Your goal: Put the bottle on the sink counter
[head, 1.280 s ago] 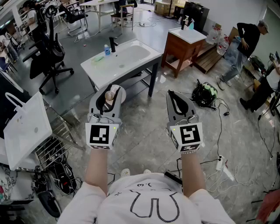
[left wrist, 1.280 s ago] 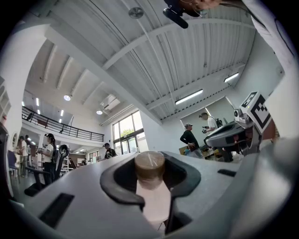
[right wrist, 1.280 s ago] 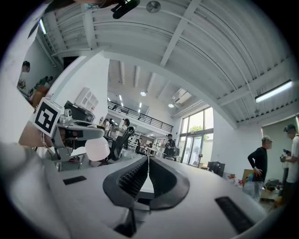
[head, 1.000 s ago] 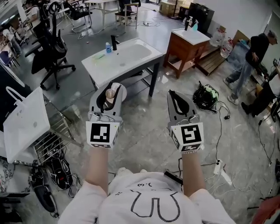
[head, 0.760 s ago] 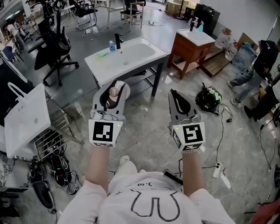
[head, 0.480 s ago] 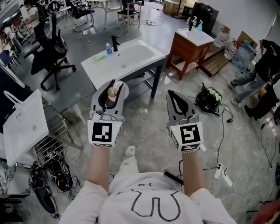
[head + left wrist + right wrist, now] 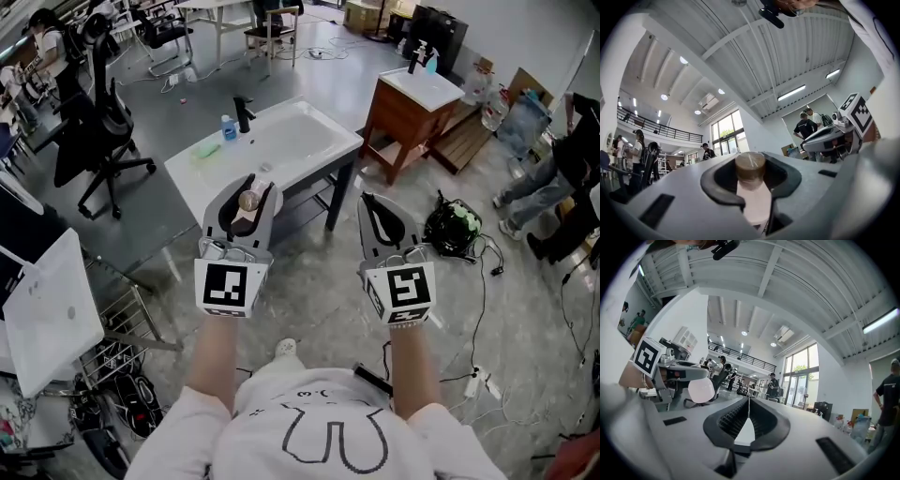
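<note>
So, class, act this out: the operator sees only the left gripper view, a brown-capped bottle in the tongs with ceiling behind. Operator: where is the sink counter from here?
Observer: In the head view, the white sink counter lies just ahead of the left tongs and their bottle.
Operator: Is anything standing on it?
Observer: A black tap and a small blue bottle, along its far edge.
Operator: What about the right tongs?
Observer: The right tongs are shut with nothing between them.

Bright even daylight, fisheye edges, sharp focus
</note>
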The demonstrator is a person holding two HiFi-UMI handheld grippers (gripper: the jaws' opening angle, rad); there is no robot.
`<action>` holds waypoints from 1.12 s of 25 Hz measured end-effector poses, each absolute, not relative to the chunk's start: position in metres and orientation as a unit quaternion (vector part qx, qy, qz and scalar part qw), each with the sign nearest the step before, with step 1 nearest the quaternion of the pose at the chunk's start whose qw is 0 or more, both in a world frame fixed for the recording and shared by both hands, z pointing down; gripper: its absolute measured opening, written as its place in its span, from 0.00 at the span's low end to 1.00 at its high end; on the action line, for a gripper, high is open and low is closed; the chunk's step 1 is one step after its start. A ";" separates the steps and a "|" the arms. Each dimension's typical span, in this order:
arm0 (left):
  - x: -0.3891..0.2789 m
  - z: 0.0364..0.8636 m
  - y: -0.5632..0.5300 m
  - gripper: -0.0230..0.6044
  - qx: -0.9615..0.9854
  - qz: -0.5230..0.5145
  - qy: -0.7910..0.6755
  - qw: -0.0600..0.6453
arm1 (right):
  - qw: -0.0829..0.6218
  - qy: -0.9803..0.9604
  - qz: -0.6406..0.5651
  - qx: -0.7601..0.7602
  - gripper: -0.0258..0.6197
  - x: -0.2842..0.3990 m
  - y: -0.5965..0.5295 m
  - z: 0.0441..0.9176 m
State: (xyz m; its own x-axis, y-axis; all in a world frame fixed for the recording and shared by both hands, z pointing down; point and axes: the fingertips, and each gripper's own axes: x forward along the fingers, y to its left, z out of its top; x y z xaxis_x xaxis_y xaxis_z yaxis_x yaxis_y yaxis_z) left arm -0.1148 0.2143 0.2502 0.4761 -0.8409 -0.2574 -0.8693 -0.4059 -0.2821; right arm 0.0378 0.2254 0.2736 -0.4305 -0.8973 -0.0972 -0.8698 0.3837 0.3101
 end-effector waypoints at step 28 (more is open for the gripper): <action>-0.122 0.267 0.010 0.22 -0.853 0.035 0.492 0.172 | 0.051 -0.815 -0.118 0.565 0.09 0.041 0.031 0.303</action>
State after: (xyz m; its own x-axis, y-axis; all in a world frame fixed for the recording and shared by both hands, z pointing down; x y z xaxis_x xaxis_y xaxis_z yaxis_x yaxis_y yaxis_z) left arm -0.1218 0.0104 0.2673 0.5127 -0.8275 -0.2288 -0.8515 -0.4561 -0.2587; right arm 0.0415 0.0306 0.3028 -0.3567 -0.9329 -0.0500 -0.9089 0.3342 0.2494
